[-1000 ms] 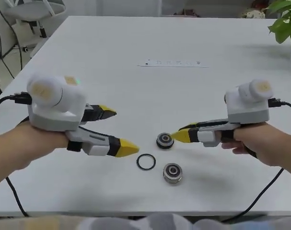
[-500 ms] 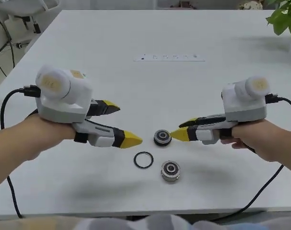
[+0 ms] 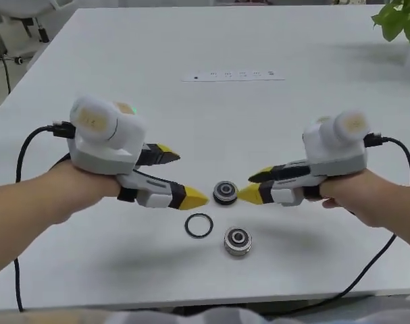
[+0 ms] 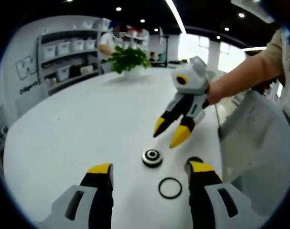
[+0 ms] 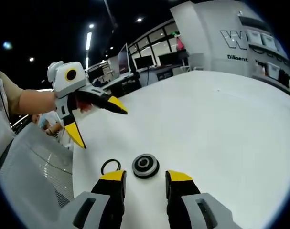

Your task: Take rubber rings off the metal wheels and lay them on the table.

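- Nearest on the white table (image 3: 123, 81), a metal wheel (image 3: 238, 241) lies flat, and its outer edge looks like bare metal.
- Just left of it and slightly farther, a loose black rubber ring (image 3: 198, 225) lies flat on the table, apart from both wheels.
- Beyond the ring, a second wheel (image 3: 225, 192) lies flat, dark around its edge, between the tips of the two grippers.
- The left gripper (image 3: 190, 178) hangs left of this wheel with its jaws spread wide and holding nothing. Its nearer yellow tip is just beside the wheel.
- The right gripper (image 3: 247, 186) reaches in from the right, its jaws parted by a narrow gap and empty. Its tips are just beside the wheel, though I cannot tell if they touch it.
- Far back lies a flat white strip (image 3: 233, 75) with dark marks.
- A leafy plant (image 3: 397, 20) stands at the far right corner.
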Available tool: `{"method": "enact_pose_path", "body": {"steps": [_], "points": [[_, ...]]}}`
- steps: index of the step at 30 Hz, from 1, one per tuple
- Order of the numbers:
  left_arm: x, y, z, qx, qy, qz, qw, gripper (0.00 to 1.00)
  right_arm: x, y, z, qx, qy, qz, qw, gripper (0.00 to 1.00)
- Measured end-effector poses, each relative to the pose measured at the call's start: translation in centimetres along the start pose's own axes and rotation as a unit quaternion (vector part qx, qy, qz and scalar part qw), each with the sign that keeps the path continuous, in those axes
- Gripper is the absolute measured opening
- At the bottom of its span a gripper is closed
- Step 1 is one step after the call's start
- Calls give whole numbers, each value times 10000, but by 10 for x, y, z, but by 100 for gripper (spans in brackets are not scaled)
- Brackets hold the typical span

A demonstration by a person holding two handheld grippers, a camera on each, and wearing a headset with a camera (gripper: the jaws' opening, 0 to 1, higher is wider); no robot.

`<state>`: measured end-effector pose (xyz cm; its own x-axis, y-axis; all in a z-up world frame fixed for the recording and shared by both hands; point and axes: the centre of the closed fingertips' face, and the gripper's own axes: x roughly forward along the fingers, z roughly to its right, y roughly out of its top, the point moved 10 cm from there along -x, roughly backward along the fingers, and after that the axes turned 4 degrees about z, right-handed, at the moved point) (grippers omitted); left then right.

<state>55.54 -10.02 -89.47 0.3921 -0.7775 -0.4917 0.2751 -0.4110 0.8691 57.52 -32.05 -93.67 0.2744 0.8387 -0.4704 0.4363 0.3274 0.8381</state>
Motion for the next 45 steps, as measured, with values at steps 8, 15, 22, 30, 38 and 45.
{"method": "enact_pose_path", "body": {"steps": [8, 15, 22, 30, 38, 45], "points": [[12, -2, 0, 3, -93, -43, 9999, 59, 3, -2, 1, -70, 15, 3, 10000, 32], [23, -3, 0, -13, -157, -51, 9999, 56, 6, -4, 2, -145, 28, -45, 9999, 33], [34, -4, 0, -23, -195, -85, 9998, 51, 7, -7, 2, -172, 37, -70, 9998, 34], [46, -5, 0, -74, -219, -120, 9997, 46, 7, -10, 3, -160, 29, -93, 9998, 34], [55, -5, 0, -119, -237, -138, 9996, 38, 7, -12, 5, -128, 15, -86, 9999, 34], [63, -8, 2, -44, -298, -242, 9993, 32, 8, -14, 4, -118, 26, -95, 9999, 34]]}}
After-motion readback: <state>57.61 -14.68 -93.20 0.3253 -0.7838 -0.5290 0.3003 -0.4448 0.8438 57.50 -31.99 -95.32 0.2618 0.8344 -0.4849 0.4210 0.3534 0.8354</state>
